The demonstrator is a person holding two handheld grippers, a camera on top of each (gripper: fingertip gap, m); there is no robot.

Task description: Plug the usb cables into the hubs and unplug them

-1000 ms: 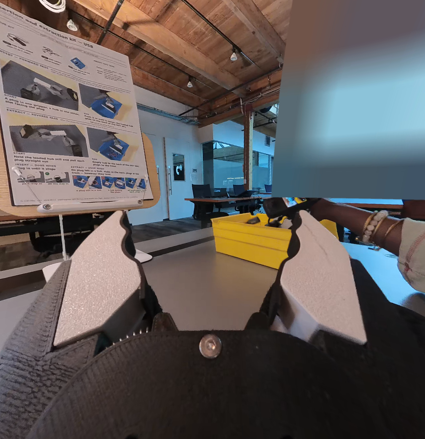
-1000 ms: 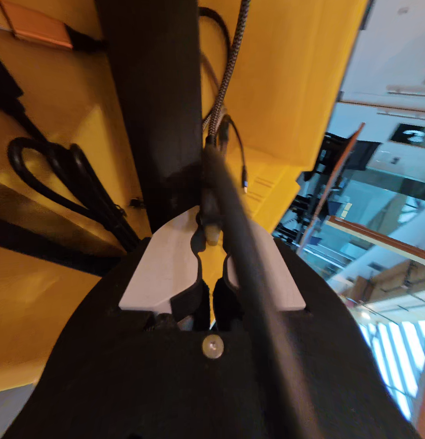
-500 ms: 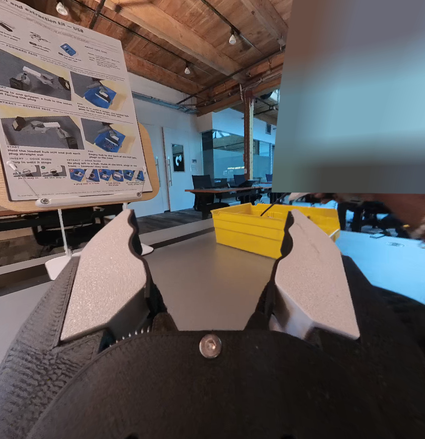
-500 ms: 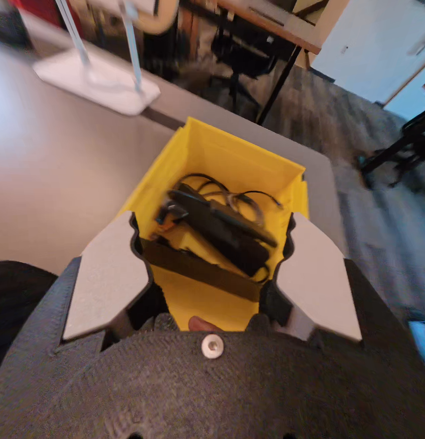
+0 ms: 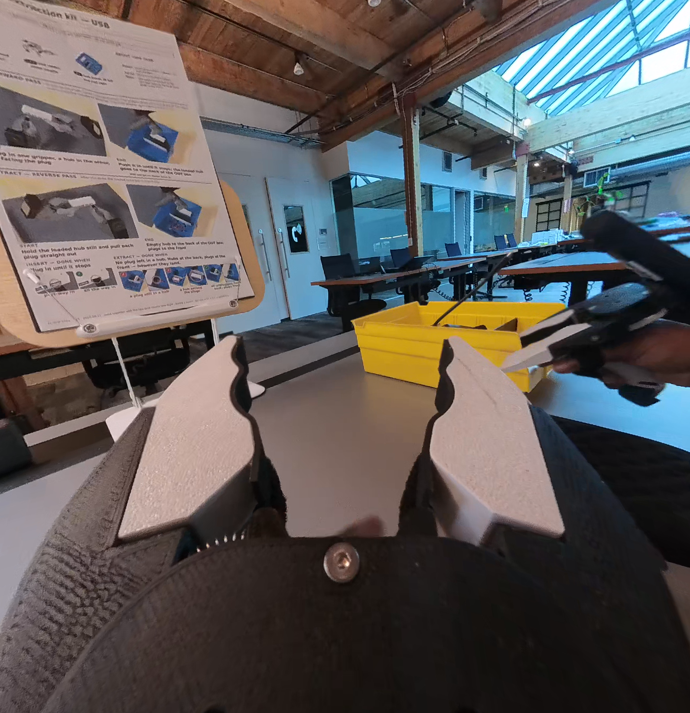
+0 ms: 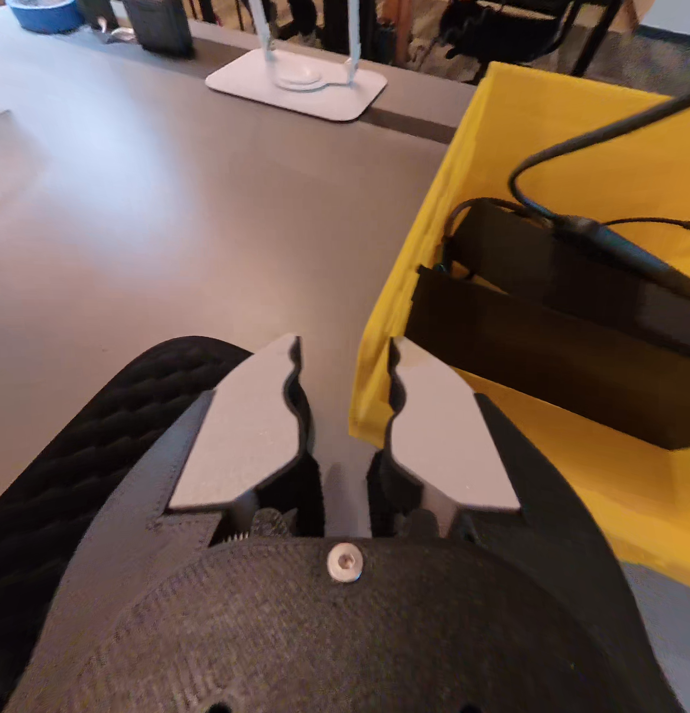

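Showing hub (image 6: 567, 308) inside bin (image 6: 432, 216) — right view only

A grey table (image 6: 181, 231) carries everything. On it sit a yellow bin (image 5: 432, 347) and a white stand base (image 6: 297, 83). A blue tape roll (image 6: 42, 15) lies at its far edge.

Pretty bright daylight here, we've got a skylight (image 5: 621, 42) pouring in top right and a soft sheen on the grey tabletop (image 6: 150, 216). Fisheye bends the edges hard in both views. The right tongs (image 5: 528, 349) look motion-smeared, and the right wrist view is slightly soft overall.
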